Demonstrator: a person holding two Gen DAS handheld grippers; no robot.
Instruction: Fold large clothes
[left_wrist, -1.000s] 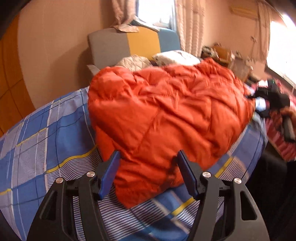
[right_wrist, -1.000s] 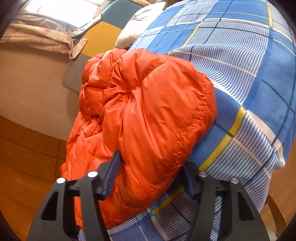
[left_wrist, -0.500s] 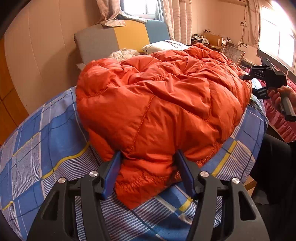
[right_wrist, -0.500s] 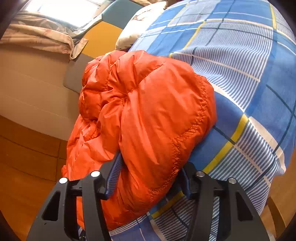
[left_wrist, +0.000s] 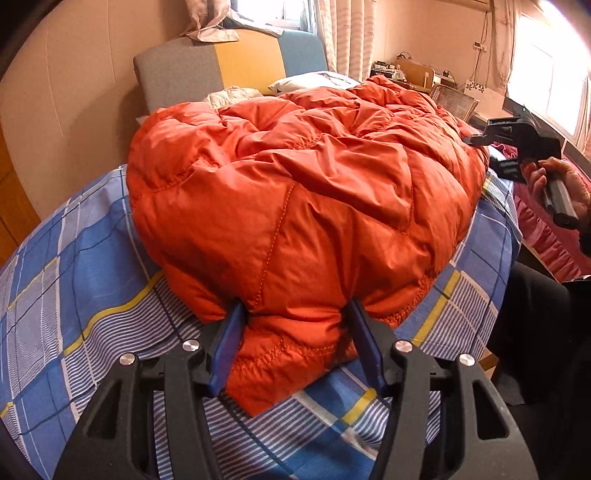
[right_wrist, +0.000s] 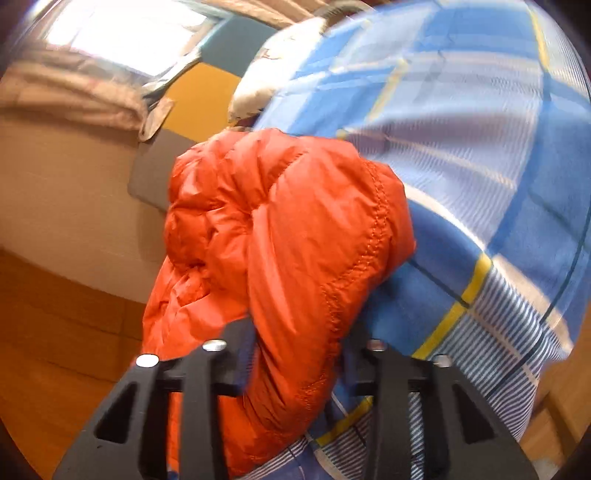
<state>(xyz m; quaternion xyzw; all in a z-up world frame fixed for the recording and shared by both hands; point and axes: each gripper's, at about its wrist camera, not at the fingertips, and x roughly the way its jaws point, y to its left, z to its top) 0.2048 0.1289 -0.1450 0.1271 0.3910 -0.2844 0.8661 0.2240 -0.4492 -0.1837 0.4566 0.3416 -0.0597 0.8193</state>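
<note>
On the left of the left wrist view the checked bed sheet (left_wrist: 74, 266) lies bare, with a padded headboard (left_wrist: 229, 62) at the far end. The orange puffy jacket (left_wrist: 295, 192) sprawls across the middle of the bed, bunched and rumpled, its near hem hanging toward the camera. The left tongs (left_wrist: 295, 347) straddle that hem; their jaws are closing, and the padding already bulges between the blue pads (left_wrist: 225, 347), so they are clenched on the jacket's edge, probably to lift it for a fold. At the far right the right tongs (left_wrist: 517, 142) reach the jacket's other side, held by a hand (left_wrist: 554, 184).

In the right wrist view, which is blurred, the jacket rises as a thick lump left of centre, the sheet to its right. The right tongs are closing too, with a roll of jacket pinched between them. Both grips sit on 1 garment's opposite ends, which suits carrying the edge over evenly.
</note>
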